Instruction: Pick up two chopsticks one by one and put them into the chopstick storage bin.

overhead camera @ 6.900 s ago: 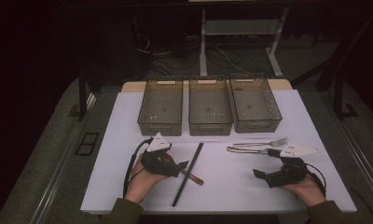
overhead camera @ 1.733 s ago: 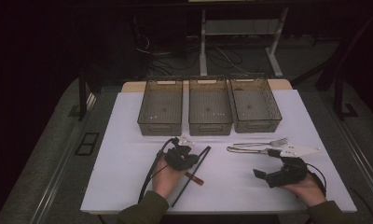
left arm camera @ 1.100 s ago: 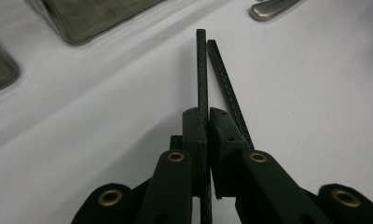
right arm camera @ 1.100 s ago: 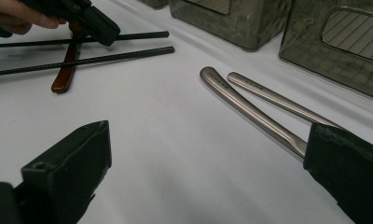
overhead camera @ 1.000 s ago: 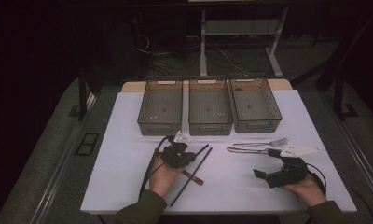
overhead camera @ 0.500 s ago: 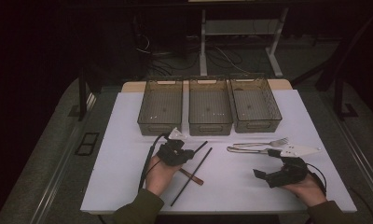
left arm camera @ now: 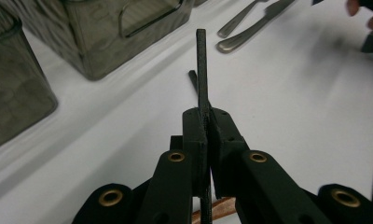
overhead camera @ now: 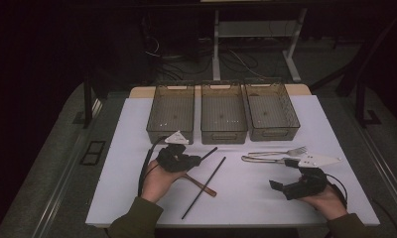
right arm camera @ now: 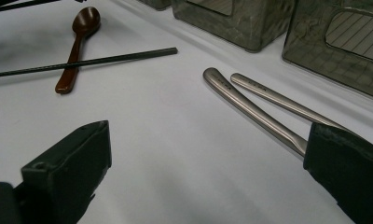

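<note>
Left gripper [overhead camera: 199, 159], centre frame, had lifted one thin black chopstick [left arm camera: 202, 70] off the white table [overhead camera: 137, 129], jaws clamped on it; right gripper [overhead camera: 286, 188] idle, jaws apart. Binning likely next.

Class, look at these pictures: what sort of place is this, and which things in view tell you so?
Probably a lab or workshop test bench rather than a kitchen: a white table stands on bare flooring with loose cables behind it, three empty bins sit in a neat row, and cutlery lies out for the left gripper and right gripper.
</note>
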Tool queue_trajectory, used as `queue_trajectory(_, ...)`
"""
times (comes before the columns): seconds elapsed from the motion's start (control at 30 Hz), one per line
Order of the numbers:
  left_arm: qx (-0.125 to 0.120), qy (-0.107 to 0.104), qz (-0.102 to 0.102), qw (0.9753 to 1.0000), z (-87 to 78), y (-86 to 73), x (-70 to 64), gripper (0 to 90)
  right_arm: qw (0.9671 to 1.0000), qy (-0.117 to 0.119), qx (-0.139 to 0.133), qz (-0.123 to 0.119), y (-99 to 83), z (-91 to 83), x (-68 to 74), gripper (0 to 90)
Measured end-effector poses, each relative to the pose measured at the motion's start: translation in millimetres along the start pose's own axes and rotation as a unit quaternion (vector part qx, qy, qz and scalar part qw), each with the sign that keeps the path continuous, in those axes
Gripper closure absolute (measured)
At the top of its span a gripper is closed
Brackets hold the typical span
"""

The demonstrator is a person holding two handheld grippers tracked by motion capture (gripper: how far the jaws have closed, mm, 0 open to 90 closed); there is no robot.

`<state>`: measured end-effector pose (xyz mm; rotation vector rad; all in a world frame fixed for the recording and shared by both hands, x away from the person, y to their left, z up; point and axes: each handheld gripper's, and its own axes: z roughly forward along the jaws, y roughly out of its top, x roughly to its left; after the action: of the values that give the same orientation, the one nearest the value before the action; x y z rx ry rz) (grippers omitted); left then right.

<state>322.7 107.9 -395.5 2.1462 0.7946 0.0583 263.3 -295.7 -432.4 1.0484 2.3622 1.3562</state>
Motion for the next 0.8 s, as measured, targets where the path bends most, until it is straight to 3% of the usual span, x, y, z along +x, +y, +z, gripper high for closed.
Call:
queue_trajectory(0.23, -0.003, 0.002, 0.017, 0.9999, -14.9, 2.5, 5.8, 85.0, 0.9999, 0.003, -0.009, 0.003, 0.4, -0.2, 2.7, 0.3)
queue_trajectory(0.4, -0.006, 0.006, 0.016, 0.9998, -19.8, 4.0, 9.0, 85.1, 0.9998, 0.007, -0.016, 0.002, 0.4, 0.3, 4.9, 0.3)
queue_trajectory(0.6, -0.01, 0.004, 0.008, 0.9999, -19.7, 5.7, 20.5, 85.0, 0.9998, 0.007, -0.015, 0.008, 0.3, 2.2, -0.8, 0.3)
queue_trajectory(0.8, -0.015, 0.003, 0.014, 0.9998, -19.1, 13.7, 27.5, 85.0, 0.9997, -0.002, -0.015, 0.019, -1.8, 2.3, -7.4, 0.4)
